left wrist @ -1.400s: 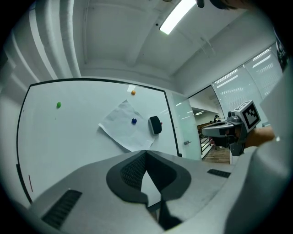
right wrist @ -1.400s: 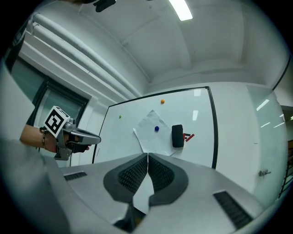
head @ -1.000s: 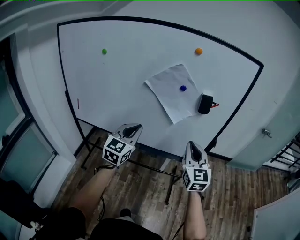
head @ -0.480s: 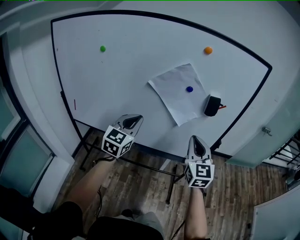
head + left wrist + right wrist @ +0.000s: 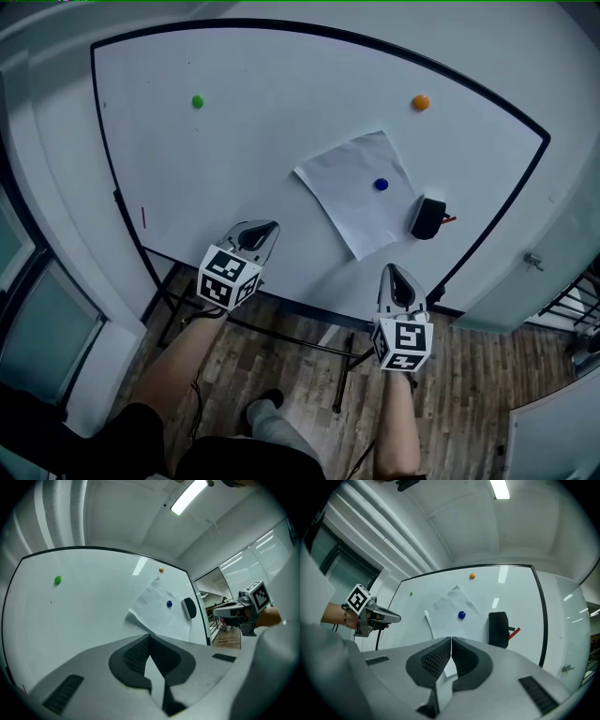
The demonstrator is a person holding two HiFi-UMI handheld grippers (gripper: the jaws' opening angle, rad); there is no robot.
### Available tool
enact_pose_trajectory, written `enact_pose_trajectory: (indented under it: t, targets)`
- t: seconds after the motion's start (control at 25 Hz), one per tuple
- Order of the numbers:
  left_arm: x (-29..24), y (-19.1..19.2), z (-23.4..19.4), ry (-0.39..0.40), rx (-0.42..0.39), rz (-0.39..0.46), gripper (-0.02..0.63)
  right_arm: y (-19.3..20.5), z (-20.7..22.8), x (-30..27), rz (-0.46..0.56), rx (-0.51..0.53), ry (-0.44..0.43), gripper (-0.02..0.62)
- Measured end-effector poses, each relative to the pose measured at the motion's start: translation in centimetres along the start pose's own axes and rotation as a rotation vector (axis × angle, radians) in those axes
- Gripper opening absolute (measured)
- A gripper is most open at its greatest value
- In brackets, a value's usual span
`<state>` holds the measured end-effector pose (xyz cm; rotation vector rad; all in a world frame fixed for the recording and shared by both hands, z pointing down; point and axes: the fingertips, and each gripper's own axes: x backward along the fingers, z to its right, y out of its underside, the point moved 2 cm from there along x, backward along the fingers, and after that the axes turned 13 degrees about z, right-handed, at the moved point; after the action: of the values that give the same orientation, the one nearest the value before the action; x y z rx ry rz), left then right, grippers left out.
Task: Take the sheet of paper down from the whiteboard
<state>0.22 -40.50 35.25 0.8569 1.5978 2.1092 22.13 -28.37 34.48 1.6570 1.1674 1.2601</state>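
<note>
**A:** Where do we find the sheet of paper (image 5: 354, 202)?

**B:** We find it up on the whiteboard (image 5: 234, 150), in the board's lower right part. It hangs cornerwise and a little creased, and a blue magnet (image 5: 381, 185) pins it to the board. Its lowest corner comes close to the whiteboard's bottom edge.

**A:** And how do our grippers stand?

**B:** Our left gripper (image 5: 272, 226) has its jaws pressed together with nothing between them. In the left gripper view we see the pads meet, with only the board behind them. It points at the whiteboard's lower middle and stays apart from the board. Our right gripper (image 5: 389, 270) is closed the same way and also empty. In the head view it sits just under the whiteboard's bottom edge, and it touches neither board nor paper.

**A:** What else do we make out on the whiteboard?

**B:** A black eraser (image 5: 428, 217) clings to the board's right side, with a small red object (image 5: 451, 220) between it and the whiteboard's right frame. An orange magnet (image 5: 421, 102) sits in the board's upper right and a green magnet (image 5: 197, 101) in its upper left
</note>
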Motion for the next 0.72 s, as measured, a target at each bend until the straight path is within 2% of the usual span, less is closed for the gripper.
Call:
enact_pose_trajectory:
  t: [0.36,0.72]
  targets:
    - [-3.6,-0.5,-3.2,-0.014,0.008,0.023,0.012,0.1,0.7,-4.4,0.015,0.039,0.017,0.022]
    - [-6.8,-1.4,-4.9,0.047,0.003,0.026,0.014,-0.7,1.1,-9.0,0.06,0.032,0.071,0.023]
